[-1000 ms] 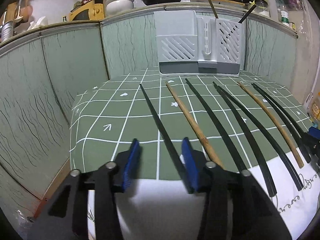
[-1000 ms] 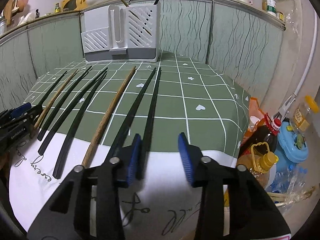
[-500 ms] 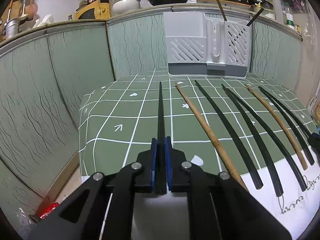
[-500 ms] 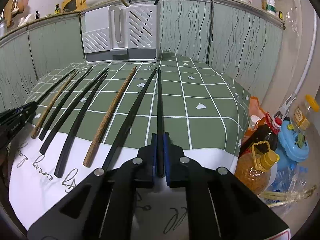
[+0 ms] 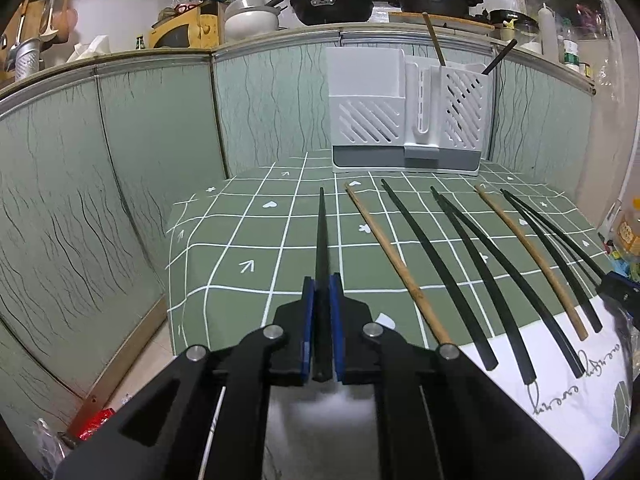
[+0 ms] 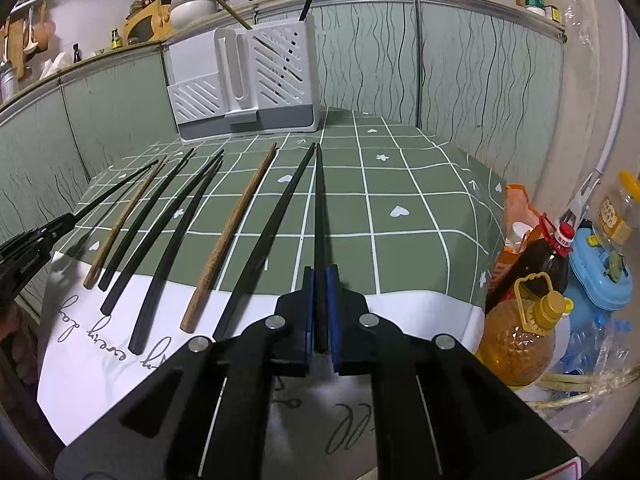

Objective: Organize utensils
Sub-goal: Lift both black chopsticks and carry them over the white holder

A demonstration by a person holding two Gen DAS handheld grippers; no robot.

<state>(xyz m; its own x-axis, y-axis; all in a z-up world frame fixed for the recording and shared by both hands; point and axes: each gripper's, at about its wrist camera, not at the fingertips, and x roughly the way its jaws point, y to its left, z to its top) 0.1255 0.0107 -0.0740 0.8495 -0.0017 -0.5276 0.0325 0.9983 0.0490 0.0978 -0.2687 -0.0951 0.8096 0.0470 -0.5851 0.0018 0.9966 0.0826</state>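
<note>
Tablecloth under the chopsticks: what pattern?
Green tablecloth with a white grid and small white hearts and arrows; clearest in the right wrist view.

Dim, cool indoor light falls from above; both fisheye views bow straight lines strongly toward black corners; the white cloth border glares at 7 o'clock; soft shadows trail the chopsticks; focus stays sharp centrally.

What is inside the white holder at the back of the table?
Two sticks poke out of the white holder: a brown chopstick and a black one. Their lower ends are hidden behind its slotted wall.
</note>
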